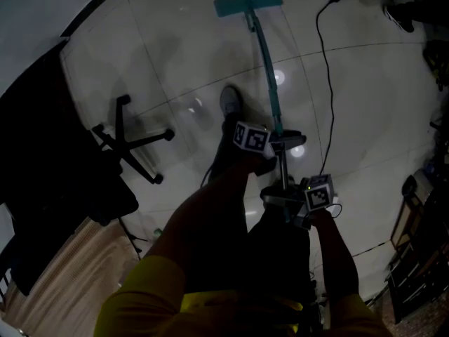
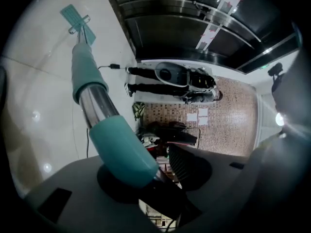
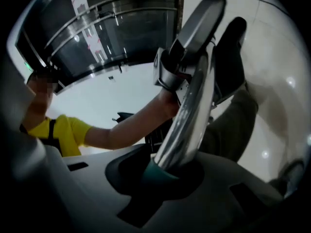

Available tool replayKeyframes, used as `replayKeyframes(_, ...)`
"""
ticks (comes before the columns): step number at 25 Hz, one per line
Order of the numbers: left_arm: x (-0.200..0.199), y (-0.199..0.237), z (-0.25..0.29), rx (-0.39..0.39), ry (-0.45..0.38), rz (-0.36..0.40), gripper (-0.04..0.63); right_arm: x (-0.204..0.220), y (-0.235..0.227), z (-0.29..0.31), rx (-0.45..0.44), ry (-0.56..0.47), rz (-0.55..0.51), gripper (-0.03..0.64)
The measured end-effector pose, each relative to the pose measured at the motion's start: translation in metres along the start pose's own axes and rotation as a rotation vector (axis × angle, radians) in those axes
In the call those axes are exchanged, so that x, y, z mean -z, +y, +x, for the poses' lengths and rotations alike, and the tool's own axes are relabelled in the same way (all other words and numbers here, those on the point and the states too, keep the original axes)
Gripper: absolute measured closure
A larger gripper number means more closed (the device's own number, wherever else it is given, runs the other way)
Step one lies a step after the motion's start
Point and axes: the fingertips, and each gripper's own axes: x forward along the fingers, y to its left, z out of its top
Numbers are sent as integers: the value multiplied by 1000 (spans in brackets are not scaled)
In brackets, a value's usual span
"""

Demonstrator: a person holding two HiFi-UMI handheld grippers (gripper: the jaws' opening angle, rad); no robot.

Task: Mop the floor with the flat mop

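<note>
Right gripper (image 1: 286, 202) clamps the top end of the mop handle (image 1: 269, 76); left gripper (image 1: 283, 142), just ahead, grips its teal sleeve (image 2: 121, 149). Far out, the mop head (image 1: 248, 1) lies flat on the floor (image 1: 365, 83): mopping looks under way, with no finished patch to tell.

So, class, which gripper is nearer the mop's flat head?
Left. The left gripper holds the mop handle at its teal sleeve, lower down toward the mop head; the right gripper holds the handle's top end, farther back.

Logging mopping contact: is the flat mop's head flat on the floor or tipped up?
Flat: the mop head lies level on the tiled floor, its pole slanting away.
</note>
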Motion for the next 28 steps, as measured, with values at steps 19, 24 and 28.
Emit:
replayKeyframes(19, 123, -89, 2, 10, 40, -106, 391, 126, 90, -5, -36, -21, 196, 523)
replayKeyframes(24, 110, -60, 10, 10, 75, -50, 387, 115, 50, -5, 3, 39, 123, 520)
replayKeyframes(28, 45, -8, 15, 17, 99, 62, 383, 50, -7, 0, 46, 85, 30, 532)
